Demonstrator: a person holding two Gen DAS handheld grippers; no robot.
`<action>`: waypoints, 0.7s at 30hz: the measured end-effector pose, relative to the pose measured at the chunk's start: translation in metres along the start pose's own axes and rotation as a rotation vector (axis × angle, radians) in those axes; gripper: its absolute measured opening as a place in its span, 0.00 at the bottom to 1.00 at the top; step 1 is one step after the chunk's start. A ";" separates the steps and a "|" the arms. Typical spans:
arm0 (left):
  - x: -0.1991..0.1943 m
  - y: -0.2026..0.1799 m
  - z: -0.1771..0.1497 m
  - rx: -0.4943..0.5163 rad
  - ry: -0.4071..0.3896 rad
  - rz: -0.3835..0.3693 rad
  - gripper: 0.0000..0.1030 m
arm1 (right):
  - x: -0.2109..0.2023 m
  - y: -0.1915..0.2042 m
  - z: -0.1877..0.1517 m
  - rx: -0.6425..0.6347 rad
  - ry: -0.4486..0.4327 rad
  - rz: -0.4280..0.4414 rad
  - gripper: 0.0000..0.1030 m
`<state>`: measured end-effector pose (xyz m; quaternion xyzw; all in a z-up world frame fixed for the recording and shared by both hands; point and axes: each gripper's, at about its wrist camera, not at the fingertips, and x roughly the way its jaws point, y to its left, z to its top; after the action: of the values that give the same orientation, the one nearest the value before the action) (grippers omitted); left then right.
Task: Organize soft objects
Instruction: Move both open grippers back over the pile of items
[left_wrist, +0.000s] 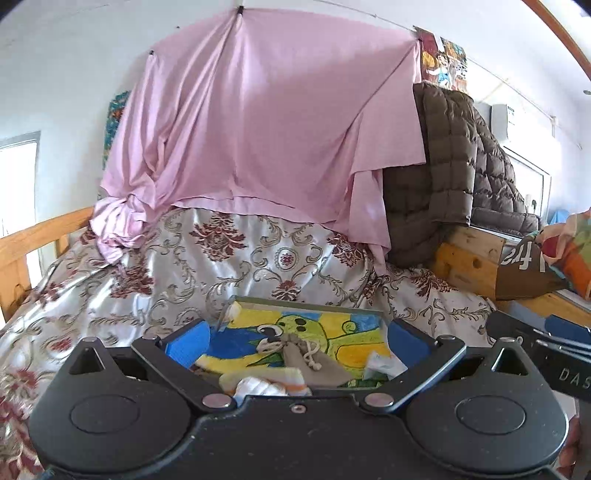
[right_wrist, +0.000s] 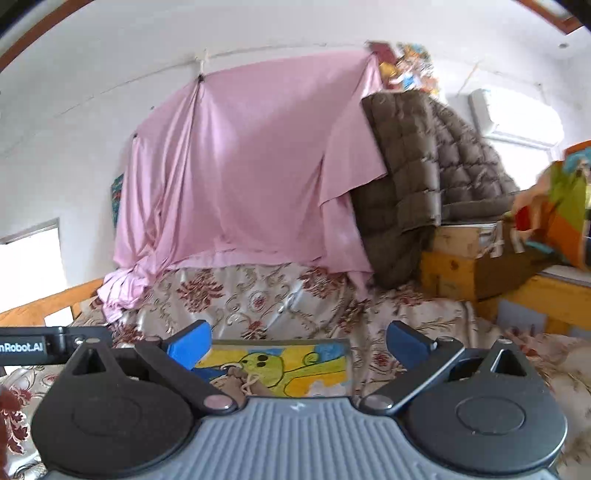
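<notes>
Several small soft items lie in a shallow tray whose floor shows a bright yellow, green and blue cartoon drawing; the tray sits on a bed covered by a silvery floral bedspread. Among the items, a grey drawstring pouch with a cream cord rests near the middle of the tray, a rolled pale cloth with orange and white stripes lies at the near edge, and a small white and teal piece sits toward the right side. The left hand-held gripper hangs just above the near side of the tray with its blue-padded jaws spread wide and nothing between them. The right hand-held gripper, seen from its own camera, is likewise spread wide and empty, held over the bedspread with the tray below and ahead of it; part of its black body also shows at the right edge of the left view. Behind the bed, a pink sheet hangs pinned to the white wall and drapes onto the bedding. To its right, a brown quilted blanket slumps over a wooden box.
</notes>
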<state>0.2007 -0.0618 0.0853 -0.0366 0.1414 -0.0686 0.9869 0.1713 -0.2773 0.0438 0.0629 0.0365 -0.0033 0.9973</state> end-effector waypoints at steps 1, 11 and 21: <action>-0.007 0.001 -0.004 0.002 0.001 0.010 0.99 | -0.006 0.002 -0.003 0.006 0.002 0.001 1.00; -0.063 0.032 -0.041 0.005 0.039 0.069 0.99 | -0.045 0.006 -0.021 0.098 0.165 0.079 1.00; -0.090 0.066 -0.080 0.010 0.139 0.056 0.99 | -0.065 0.026 -0.044 0.059 0.333 0.028 1.00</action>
<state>0.1004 0.0122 0.0278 -0.0228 0.2104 -0.0442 0.9763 0.1037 -0.2460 0.0079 0.0924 0.2004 0.0201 0.9751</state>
